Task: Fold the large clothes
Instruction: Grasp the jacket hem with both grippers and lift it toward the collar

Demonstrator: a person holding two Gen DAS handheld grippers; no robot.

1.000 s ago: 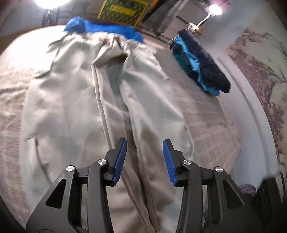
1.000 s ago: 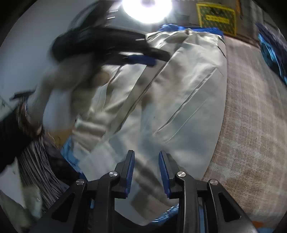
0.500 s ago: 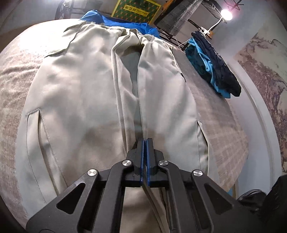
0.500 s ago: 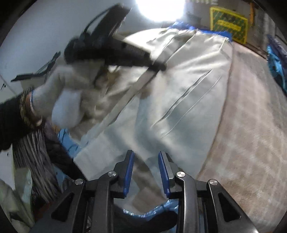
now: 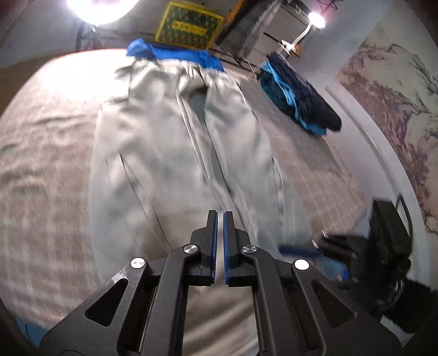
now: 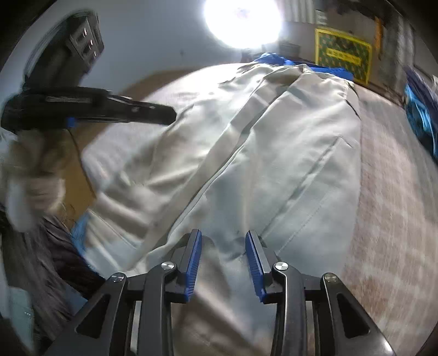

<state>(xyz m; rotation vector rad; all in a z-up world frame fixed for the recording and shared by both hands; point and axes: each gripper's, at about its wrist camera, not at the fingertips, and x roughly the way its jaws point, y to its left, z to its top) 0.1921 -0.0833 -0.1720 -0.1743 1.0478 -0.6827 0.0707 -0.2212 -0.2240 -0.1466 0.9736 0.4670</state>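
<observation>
Large light grey trousers lie spread along the checked bed cover, legs side by side, also in the right wrist view. My left gripper is nearly shut with a thin gap and nothing visibly between its blue pads, raised above the middle seam. It shows in the right wrist view at the left, off the cloth. My right gripper is open just above the trousers' near end; it appears blurred in the left wrist view at the right.
A blue cloth lies under the trousers' far end. Dark blue and turquoise clothes are piled at the bed's right. A bright lamp, a yellow-green box and a wall stand around the bed.
My left gripper shut on the middle seam half a second ago, then rose and drew back with its jaws slightly apart. My right gripper opened wider and moved over the trousers.
</observation>
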